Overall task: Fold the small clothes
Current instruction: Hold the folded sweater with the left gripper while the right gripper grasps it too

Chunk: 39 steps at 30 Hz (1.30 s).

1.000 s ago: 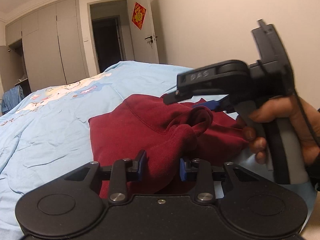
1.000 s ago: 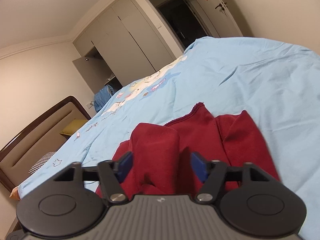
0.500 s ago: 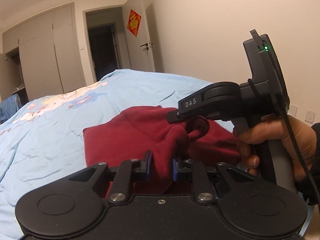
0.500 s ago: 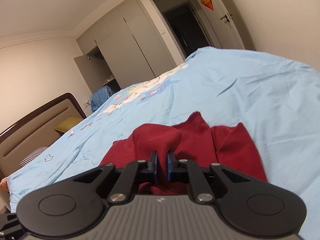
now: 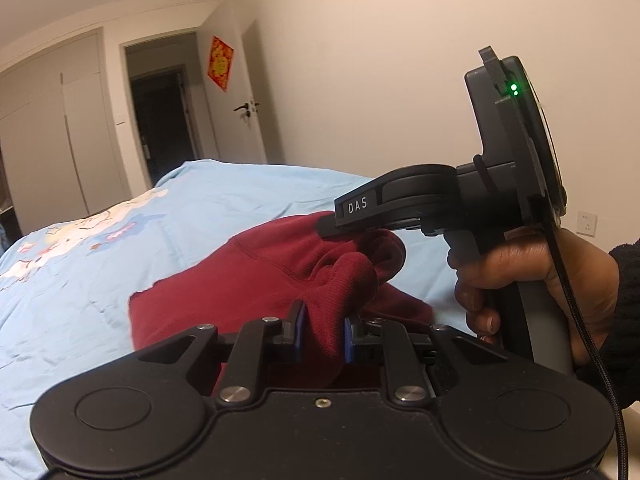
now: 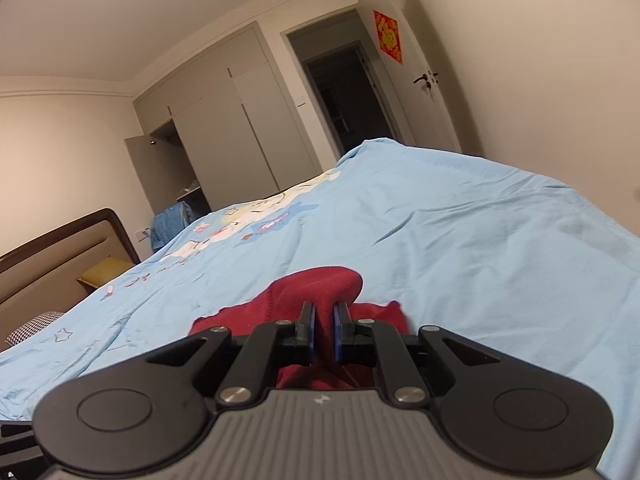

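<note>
So the dark red garment (image 5: pixel 256 280) is lying on the light blue bedsheet (image 5: pixel 120 264), near the close edge of the bed, with its near part bunched up and pulled off the sheet. The left gripper (image 5: pixel 322 330) is pinching a thick fold of that red fabric between its blue pads (image 5: pixel 298 330), jaws narrowed down onto the cloth. The right gripper (image 6: pixel 323 330) is doing the same thing on another bunch right beside it, blue pads nearly together with a thin bit of red cloth between them. In the left wrist view a hand (image 5: pixel 532 280) is gripping the right gripper's handle, green light glowing on top. Behind the bed, an open door (image 6: pixel 424 92) is showing a red decoration (image 6: pixel 387 36), with wardrobes (image 6: pixel 224 136) alongside and a headboard (image 6: pixel 60 256) off to the left.
</note>
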Tool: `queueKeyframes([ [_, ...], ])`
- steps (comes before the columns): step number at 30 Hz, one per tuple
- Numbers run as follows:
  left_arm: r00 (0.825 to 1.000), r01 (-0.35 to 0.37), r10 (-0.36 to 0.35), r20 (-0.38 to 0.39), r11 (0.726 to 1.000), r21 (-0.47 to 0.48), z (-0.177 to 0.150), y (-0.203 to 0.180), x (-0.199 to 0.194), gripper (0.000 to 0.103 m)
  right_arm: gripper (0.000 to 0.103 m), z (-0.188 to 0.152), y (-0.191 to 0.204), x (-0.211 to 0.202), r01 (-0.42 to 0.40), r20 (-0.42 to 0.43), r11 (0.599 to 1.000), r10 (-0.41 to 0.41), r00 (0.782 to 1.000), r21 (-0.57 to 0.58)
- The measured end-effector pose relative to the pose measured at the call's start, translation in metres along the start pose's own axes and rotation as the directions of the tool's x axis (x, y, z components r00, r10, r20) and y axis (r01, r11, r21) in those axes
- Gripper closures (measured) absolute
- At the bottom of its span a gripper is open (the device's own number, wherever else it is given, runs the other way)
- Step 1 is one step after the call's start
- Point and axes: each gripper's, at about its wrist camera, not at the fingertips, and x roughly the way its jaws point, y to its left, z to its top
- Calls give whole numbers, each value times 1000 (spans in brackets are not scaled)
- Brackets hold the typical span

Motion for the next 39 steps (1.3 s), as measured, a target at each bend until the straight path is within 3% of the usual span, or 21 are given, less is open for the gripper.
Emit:
queueKeyframes([
  [7, 999, 28, -29, -25, 999, -17, -1, -3, 15, 84, 97, -7, -26, -7, 68, -5, 996, -68, 998, 50],
  [12, 998, 47, -47, -44, 999, -4, -5, -5, 23, 85, 97, -14, -32, -8, 65, -34, 995, -63, 997, 69],
  [15, 998, 46, -46, -47, 999, 7, -2, -5, 26, 85, 89, -16, -35, -6, 54, -50, 994, -50, 998, 91],
  [17, 998, 46, -46, -47, 999, 2, 0, -5, 27, 85, 67, -15, -37, -4, 45, -57, 993, -39, 998, 112],
  [21, 998, 47, -47, -48, 999, -4, -1, -2, 26, 85, 63, -13, -36, 8, 26, -88, 994, -17, 996, 108],
  [23, 998, 45, -45, -48, 999, 0, 0, -6, 26, 85, 69, -13, -34, 15, 14, -112, 995, -2, 994, 101],
  [24, 998, 44, -43, -48, 999, 2, -2, -7, 25, 85, 76, -14, -33, 18, 11, -124, 996, 1, 992, 94],
  [25, 998, 43, -42, -46, 999, 3, -2, -7, 24, 85, 91, -14, -31, 19, 12, -127, 997, -2, 992, 81],
  [26, 998, 42, -42, -43, 999, 4, -3, -8, 22, 85, 93, -14, -28, 18, 13, -116, 998, -6, 993, 63],
  [31, 998, 64, -64, -16, 998, 9, 1, -11, 19, 86, 95, -4, -22, -2, 31, -11, 999, -31, 999, 5],
  [39, 995, 76, -75, -66, 997, 16, -4, -13, 30, 85, 94, -17, -32, 5, 64, -96, 998, -62, 993, 23],
])
